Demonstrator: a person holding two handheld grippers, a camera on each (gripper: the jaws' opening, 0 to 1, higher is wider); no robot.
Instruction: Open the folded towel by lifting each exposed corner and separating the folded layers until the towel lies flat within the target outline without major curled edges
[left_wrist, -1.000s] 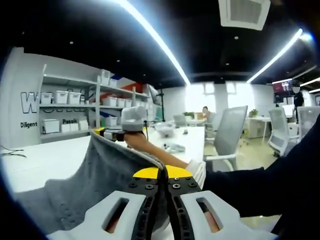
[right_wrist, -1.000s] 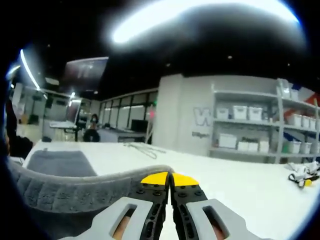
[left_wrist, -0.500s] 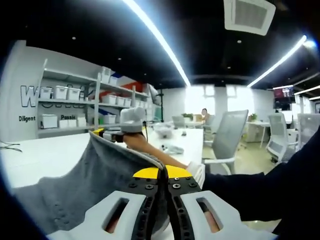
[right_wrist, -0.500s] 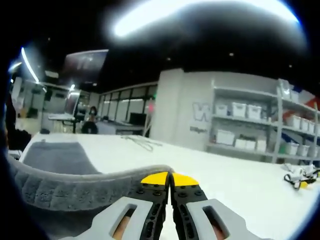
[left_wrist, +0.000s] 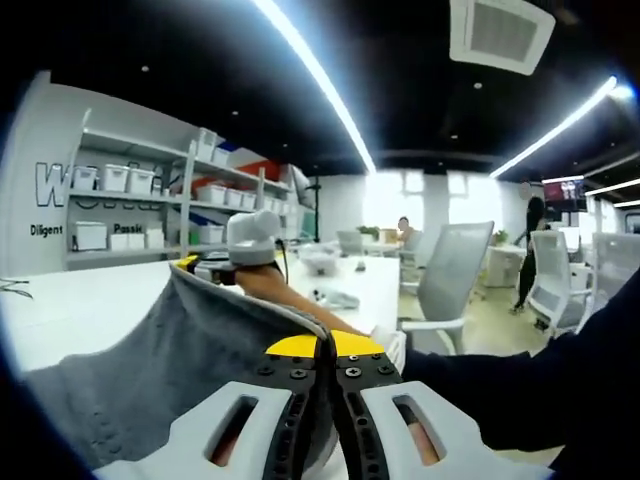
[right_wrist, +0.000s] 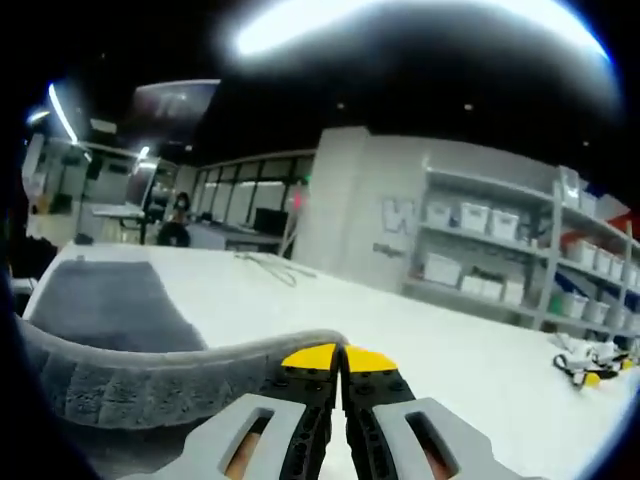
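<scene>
A grey towel (left_wrist: 190, 360) hangs stretched between both grippers above the white table (left_wrist: 80, 320). In the left gripper view my left gripper (left_wrist: 328, 350) is shut on one top corner, and the towel's edge runs up to the right gripper (left_wrist: 235, 262), held by a hand further off. In the right gripper view my right gripper (right_wrist: 340, 357) is shut on the other corner of the towel (right_wrist: 130, 385), whose thick edge curves off to the left. A flat grey part of the towel (right_wrist: 100, 305) lies on the table (right_wrist: 400, 340) behind.
White shelves with storage boxes (left_wrist: 120, 190) line the wall. Office chairs (left_wrist: 450, 270) stand beside the table. A small yellow and black object (right_wrist: 585, 375) and thin cables (right_wrist: 265, 265) lie on the table. A person's dark sleeve (left_wrist: 540, 380) fills the lower right.
Both views have shifted slightly as the hands moved. The towel stays held at both corners, and more of its flat part shows on the table in the right gripper view.
</scene>
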